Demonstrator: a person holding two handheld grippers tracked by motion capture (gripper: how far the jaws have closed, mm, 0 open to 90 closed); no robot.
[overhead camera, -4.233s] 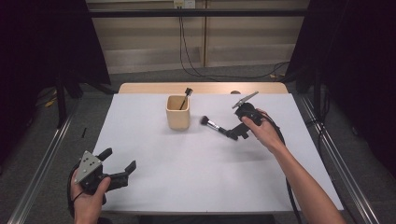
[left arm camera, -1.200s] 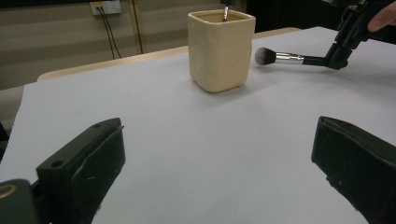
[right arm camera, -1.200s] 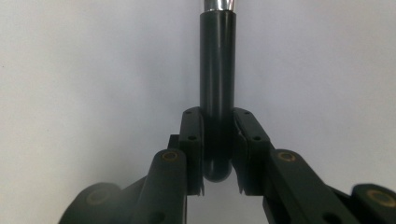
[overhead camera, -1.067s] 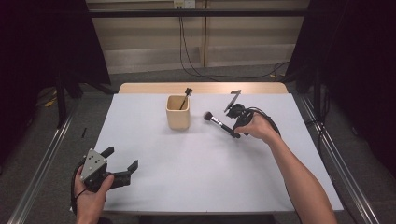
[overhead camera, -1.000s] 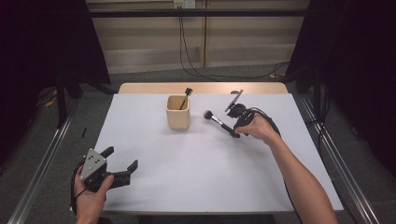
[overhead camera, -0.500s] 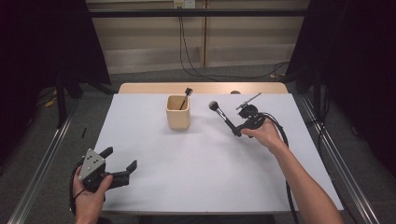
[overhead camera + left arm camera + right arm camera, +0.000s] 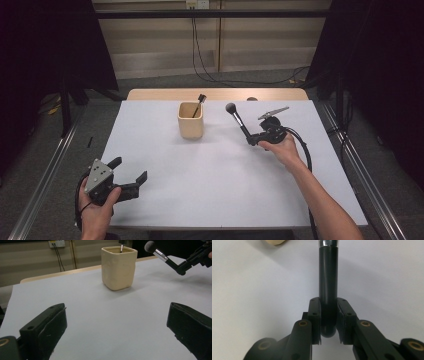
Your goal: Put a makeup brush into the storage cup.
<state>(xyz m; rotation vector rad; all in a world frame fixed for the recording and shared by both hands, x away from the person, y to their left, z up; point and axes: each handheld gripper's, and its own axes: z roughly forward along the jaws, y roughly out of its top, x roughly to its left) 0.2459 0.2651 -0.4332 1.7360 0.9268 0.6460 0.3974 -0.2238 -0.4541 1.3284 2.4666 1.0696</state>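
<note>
Makeup brush [image 7: 238, 120] is being held off the table, tilted, bristle head pointing up and toward the far side, handle end clamped low. In the right gripper view the black handle [image 7: 327, 287] is sitting squarely between the two pads, rounded butt just past them, silver ferrule showing at the top edge. Right gripper [image 7: 254, 140] is clenching the brush handle; the person's right hand [image 7: 283, 150] is wrapping the gripper body, cable trailing back along the forearm.

Brush head is hanging just to the right of the cream square cup [image 7: 191, 120], apart from it, not touching. The cup is standing upright on the far half of the white table cover [image 7: 215, 175]; a second, thin dark brush [image 7: 198, 104] is leaning inside it, tip sticking out over the rim.

Left gripper [image 7: 131, 175] is resting at the near left corner, well apart from cup and brush, jaws spread wide with nothing between them. Left gripper view is looking across bare cover toward the cup [image 7: 119, 267] and the held brush [image 7: 160, 255].
</note>
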